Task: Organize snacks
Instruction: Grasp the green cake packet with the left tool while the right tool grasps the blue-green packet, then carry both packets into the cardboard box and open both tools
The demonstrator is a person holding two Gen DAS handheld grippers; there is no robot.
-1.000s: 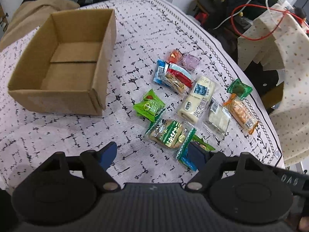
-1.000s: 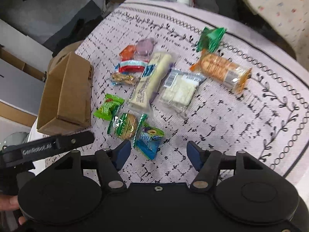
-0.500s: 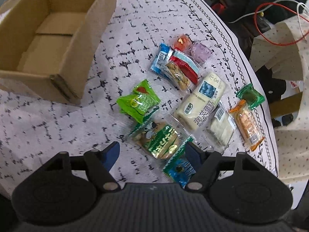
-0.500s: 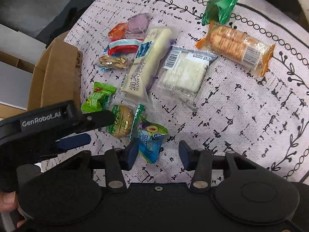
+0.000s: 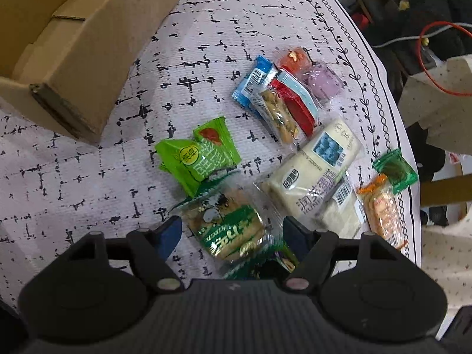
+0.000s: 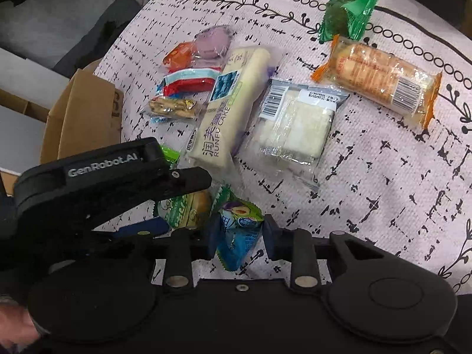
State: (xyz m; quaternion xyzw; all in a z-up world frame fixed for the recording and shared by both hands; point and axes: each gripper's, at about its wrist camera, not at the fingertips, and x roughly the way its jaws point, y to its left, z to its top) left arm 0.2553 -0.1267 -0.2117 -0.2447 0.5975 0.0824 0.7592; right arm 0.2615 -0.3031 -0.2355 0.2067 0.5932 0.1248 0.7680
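Snacks are lying clustered on the table. A blue plum packet (image 6: 239, 237) is sitting between the closing jaws of the right gripper (image 6: 238, 240), pads not yet pressing; its slick crinkled film may be squirting out. A green-wrapped cake (image 5: 227, 230) is lying between the left gripper's (image 5: 231, 231) spread jaws, overlapping neighbours that might be dragging along.

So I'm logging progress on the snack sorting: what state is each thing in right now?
cardboard box: open-topped, upright, no snacks visible inside.
left gripper: open, straddling the green-labelled cake pack.
right gripper: jaws closing around the blue snack packet, which lies on the tablecloth.
long cake bar: sealed, lying flat.
orange cracker pack: sealed, lying flat.
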